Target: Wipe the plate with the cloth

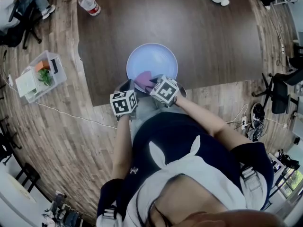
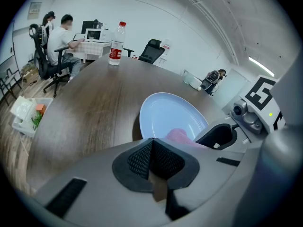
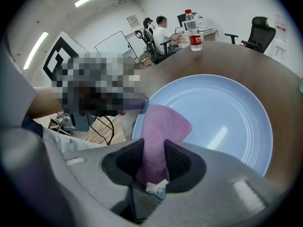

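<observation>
The plate (image 1: 152, 56) may be pushed across the table (image 1: 208, 41) by the rubbing, being unsteadied: the left gripper (image 2: 152, 148) is pressed shut on nothing beside its near rim. The cloth (image 3: 163, 124) is pinched by the right gripper (image 3: 154, 149) and laid on the plate's near edge. Both grippers are pointed steeply down.

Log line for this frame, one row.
step: wipe | right gripper: shut on cloth | cloth: on plate, near side | left gripper: shut, at plate rim
</observation>
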`<state>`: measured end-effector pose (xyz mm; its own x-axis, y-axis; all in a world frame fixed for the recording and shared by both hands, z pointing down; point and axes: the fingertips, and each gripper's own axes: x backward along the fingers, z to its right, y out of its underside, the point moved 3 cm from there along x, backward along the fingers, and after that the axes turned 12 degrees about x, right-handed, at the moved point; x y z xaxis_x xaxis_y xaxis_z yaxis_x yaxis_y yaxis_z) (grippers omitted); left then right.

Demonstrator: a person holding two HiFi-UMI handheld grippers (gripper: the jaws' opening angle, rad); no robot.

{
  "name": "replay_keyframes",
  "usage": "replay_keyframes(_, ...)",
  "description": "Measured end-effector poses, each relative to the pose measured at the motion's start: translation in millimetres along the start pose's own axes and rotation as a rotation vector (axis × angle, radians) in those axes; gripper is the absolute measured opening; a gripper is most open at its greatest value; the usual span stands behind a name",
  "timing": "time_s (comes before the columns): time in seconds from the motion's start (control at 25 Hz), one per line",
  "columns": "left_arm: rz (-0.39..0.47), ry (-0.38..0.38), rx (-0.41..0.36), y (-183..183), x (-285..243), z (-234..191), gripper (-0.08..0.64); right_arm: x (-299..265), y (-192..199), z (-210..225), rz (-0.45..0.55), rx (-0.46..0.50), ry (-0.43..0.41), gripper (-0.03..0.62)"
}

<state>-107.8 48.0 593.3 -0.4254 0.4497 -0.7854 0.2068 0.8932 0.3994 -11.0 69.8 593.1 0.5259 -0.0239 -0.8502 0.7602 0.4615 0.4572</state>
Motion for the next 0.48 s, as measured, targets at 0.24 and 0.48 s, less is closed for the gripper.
replay_keyframes(0.24,0.004,0.0,0.003,-1.1,1.1,-0.9,0.006,7.2,9.8,3.1,0.001,-0.012,0.01,0.122)
replay_keyframes(0.48,-0.002,-0.003,-0.011,0.8,1.6,-0.8,0.006,11.0,21.0,7.2,0.009,-0.02,0.019,0.123)
